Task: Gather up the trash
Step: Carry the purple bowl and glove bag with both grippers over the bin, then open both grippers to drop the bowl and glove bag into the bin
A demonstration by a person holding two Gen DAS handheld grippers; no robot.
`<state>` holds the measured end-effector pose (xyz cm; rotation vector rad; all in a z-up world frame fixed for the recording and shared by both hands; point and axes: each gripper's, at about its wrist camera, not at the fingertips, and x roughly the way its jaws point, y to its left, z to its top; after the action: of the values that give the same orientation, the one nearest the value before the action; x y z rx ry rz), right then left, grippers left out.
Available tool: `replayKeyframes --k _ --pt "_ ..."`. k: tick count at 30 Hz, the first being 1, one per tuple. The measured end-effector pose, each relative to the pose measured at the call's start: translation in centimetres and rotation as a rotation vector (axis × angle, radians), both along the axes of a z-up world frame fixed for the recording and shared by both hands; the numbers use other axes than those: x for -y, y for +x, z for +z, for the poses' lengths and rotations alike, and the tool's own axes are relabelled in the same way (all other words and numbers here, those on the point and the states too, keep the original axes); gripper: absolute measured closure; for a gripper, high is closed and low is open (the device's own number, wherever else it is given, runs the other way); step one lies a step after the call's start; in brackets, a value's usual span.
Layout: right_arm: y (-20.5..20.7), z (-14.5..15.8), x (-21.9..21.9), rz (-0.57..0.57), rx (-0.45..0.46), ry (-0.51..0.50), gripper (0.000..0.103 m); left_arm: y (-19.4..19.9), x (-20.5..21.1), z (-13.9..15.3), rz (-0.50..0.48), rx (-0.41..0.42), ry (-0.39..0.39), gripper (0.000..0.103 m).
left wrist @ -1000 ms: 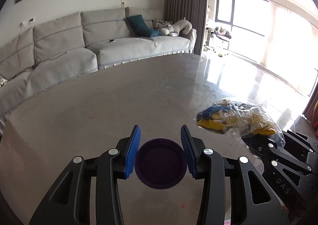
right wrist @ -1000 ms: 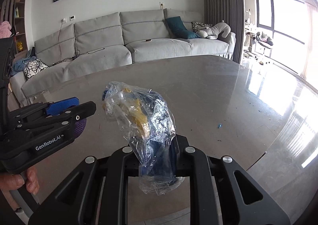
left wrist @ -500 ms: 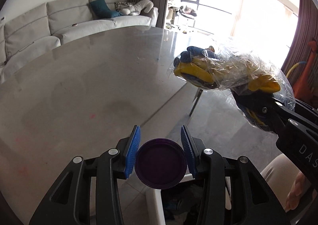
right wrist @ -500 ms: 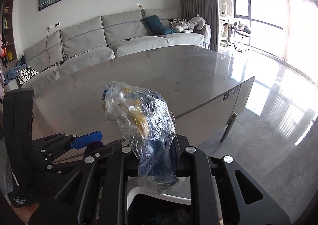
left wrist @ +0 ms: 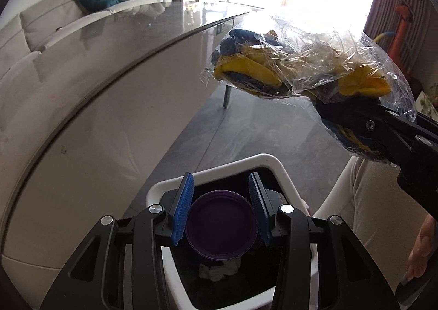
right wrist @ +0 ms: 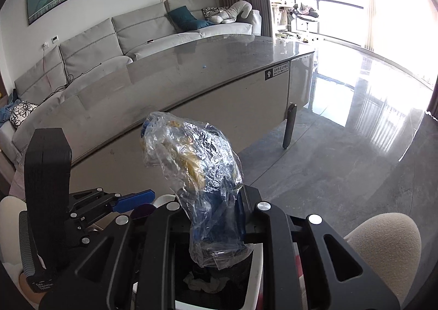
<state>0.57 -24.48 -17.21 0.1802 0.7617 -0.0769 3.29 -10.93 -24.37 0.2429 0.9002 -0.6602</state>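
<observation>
Nearest you, your left gripper [left wrist: 221, 213] is clamped on the purple lid [left wrist: 220, 223], both blue pads [left wrist: 183, 210] against its rim. Your right gripper [right wrist: 212, 223] is pinched narrow on the lower end of the plastic bag [right wrist: 191, 162] of yellow and blue scraps; the rest of the bag sticks out ahead of the jaws.

What has changed is what lies under them. A second ago both cameras looked across the table top with the sofa behind; half a second ago the table edge and a corner of the bin had come into view. Now the white-rimmed bin [left wrist: 269, 159] sits straight below the lid, its dark liner open and some crumpled paper [left wrist: 219, 271] at the bottom. In the right view the bag's lower end hangs over the same opening. Both hands have swung off the table and tipped downward, and the grips have not altered: lid and bag sit in the jaws as they did.

For the task, I judge the carry is nearly done and the release is what remains. Both pieces look placed to fall inside; the bag's light top could catch on the rim.

Beyond the bin, your knee [right wrist: 383, 238] shows to the right, then the table [left wrist: 115, 44] side panel and leg, the glossy floor, and farthest off the sofa [right wrist: 137, 33] and bright windows.
</observation>
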Motion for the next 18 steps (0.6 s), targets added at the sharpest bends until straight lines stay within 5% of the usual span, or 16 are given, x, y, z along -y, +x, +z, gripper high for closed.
replayKeyframes --k 9,10,11,12,14,18 --pt "-0.9 0.1 0.1 -0.007 0.010 -0.005 0.080 0.0 0.8 -0.6 -0.060 -0.042 0.011 0.059" --pt "-0.7 0.2 0.0 -0.007 0.010 -0.010 0.080 -0.1 1.0 -0.7 -0.059 -0.036 0.026 0.050" --pt "-0.6 0.2 -0.1 -0.009 0.009 -0.013 0.080 0.0 1.2 -0.9 -0.040 -0.018 0.063 0.018" --pt "-0.7 0.1 -0.1 -0.010 0.007 -0.013 0.080 -0.4 1.2 -1.0 -0.012 0.017 0.096 0.004" --pt "-0.6 -0.1 -0.2 -0.011 0.000 -0.013 0.080 -1.1 1.3 -1.1 0.012 0.077 0.128 0.004" --pt "-0.6 -0.2 -0.5 -0.005 -0.008 -0.012 0.079 -1.0 1.3 -1.5 0.014 0.061 0.138 0.004"
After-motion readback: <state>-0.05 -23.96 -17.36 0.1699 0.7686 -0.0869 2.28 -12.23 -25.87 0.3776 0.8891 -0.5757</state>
